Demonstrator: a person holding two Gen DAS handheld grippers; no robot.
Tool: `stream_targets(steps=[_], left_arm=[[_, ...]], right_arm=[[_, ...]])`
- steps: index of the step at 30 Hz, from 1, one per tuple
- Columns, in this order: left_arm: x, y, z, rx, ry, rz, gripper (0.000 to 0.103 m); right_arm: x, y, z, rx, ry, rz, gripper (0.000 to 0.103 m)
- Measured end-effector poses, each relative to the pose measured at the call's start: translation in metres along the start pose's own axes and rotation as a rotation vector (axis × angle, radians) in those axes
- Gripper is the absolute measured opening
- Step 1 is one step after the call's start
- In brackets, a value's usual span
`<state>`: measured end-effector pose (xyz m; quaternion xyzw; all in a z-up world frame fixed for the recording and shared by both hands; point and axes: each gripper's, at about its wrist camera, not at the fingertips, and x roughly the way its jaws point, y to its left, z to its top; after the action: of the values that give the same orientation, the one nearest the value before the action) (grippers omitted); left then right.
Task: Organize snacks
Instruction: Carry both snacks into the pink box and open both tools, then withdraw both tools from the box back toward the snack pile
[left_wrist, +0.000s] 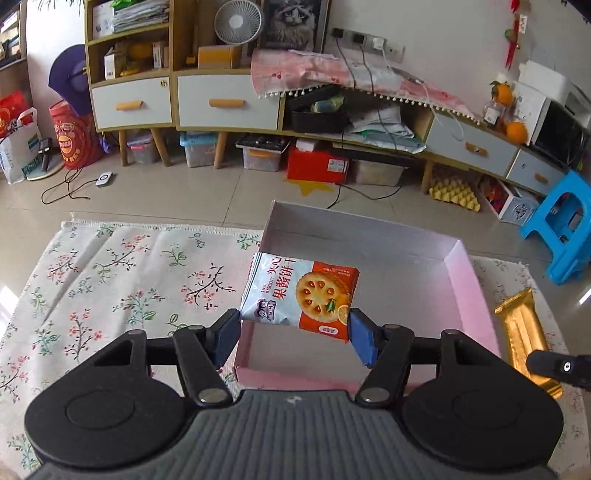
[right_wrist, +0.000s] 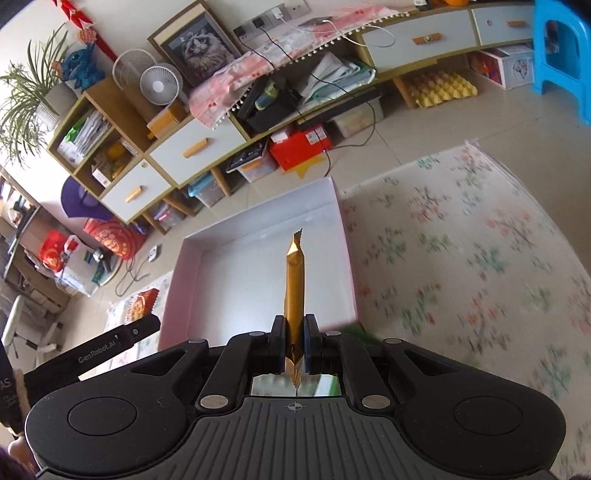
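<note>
Left tool clamped on jam biscuit packet above the pink-walled box; right tool clamped on upright gold wrapped bar above the box's near edge

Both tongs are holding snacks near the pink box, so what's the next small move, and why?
Probably lower the left tongs and release the biscuit packet: it already hangs over the empty pink box, while the right tongs hold the gold bar at its near edge.
</note>
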<state>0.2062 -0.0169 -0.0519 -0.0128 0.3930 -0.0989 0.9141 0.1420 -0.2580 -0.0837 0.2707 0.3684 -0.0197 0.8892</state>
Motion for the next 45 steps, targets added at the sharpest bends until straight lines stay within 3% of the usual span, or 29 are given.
stream_targets(steps=[5,11,14,16,33,38,40,43,45], left_arm=[[0.014,0.009,-0.007,-0.046,0.062,-0.001,0.06],[0.011,0.013,-0.012,-0.022,0.08,0.01,0.062],[0.012,0.016,-0.012,-0.038,0.1,0.012,0.064],[0.019,0.019,-0.013,-0.067,0.14,-0.003,0.059],[0.012,0.032,-0.017,-0.196,0.191,-0.079,0.058],[0.006,0.026,-0.018,-0.17,0.205,-0.084,0.055],[-0.002,0.024,-0.016,-0.158,0.177,-0.071,0.055],[-0.019,0.02,-0.012,-0.146,0.117,-0.049,0.068],[-0.031,0.014,-0.011,-0.126,0.085,-0.021,0.074]], right_arm=[[0.036,-0.002,0.016,0.005,-0.009,-0.031,0.008],[0.053,-0.002,0.015,-0.022,-0.02,-0.066,0.009],[0.053,-0.003,0.014,-0.033,-0.032,-0.088,0.014],[0.052,-0.008,0.014,-0.02,-0.041,-0.094,0.015],[0.032,-0.017,0.017,0.044,0.012,-0.073,0.02],[0.015,-0.014,0.016,0.052,0.014,-0.057,0.02],[0.005,-0.013,0.015,0.047,0.009,-0.066,0.02],[-0.014,-0.011,0.012,0.024,0.007,-0.081,0.022],[-0.027,-0.009,0.01,0.009,0.007,-0.096,0.034]])
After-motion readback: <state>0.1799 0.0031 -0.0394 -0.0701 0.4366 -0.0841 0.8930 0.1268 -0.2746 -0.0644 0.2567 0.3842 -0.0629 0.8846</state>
